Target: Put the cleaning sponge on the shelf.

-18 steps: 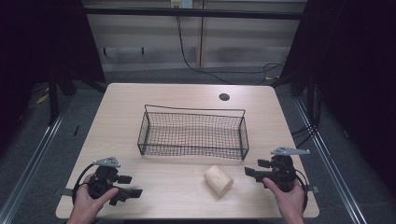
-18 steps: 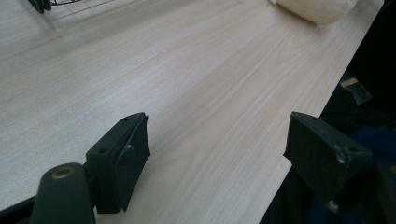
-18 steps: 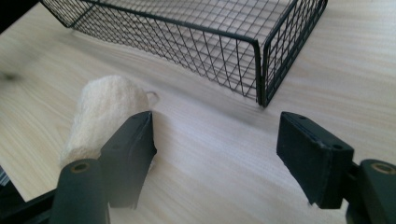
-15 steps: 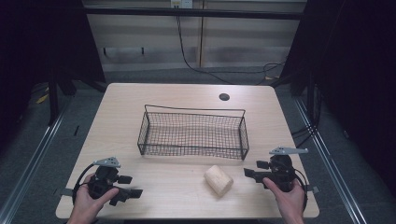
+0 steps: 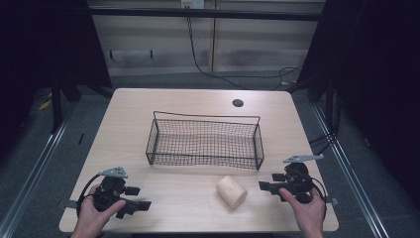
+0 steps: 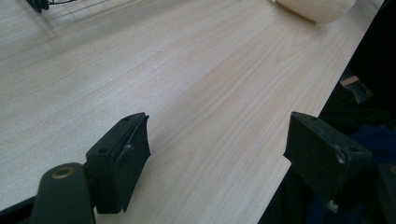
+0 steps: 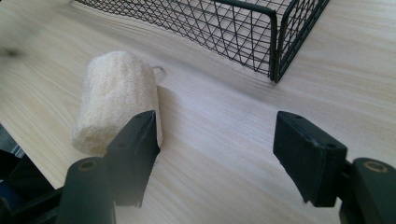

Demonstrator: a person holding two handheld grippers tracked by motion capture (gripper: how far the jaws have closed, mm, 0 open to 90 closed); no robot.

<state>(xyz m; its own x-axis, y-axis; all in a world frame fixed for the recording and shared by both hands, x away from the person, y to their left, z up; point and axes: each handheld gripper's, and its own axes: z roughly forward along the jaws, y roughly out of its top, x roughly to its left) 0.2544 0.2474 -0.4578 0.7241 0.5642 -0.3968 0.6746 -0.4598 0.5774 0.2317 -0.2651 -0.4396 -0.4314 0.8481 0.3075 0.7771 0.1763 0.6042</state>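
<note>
A pale loofah roll [image 5: 231, 192] lies on the table in front of the black wire basket [image 5: 205, 140]. In the right gripper view the roll [image 7: 114, 100] sits just beyond the left jaw, the basket's corner [image 7: 275, 42] farther off. My right gripper [image 5: 262, 186] is open, its jaws pointing left at the roll from a short gap. My left gripper [image 5: 143, 203] rests open at the table's front left, jaws pointing right along the front edge. In the left gripper view its jaws [image 6: 217, 149] hold nothing, and the roll [image 6: 317, 7] shows far ahead.
The wooden table [image 5: 124, 114] has a round cable hole [image 5: 237, 103] at the back right. The basket holds nothing. The table's front edge [image 6: 303, 107] runs close by the left gripper. Dark curtains stand at both sides, with cables on the floor behind.
My right gripper has edged slightly left toward the loofah roll. The left gripper and the roll stay where they were.
</note>
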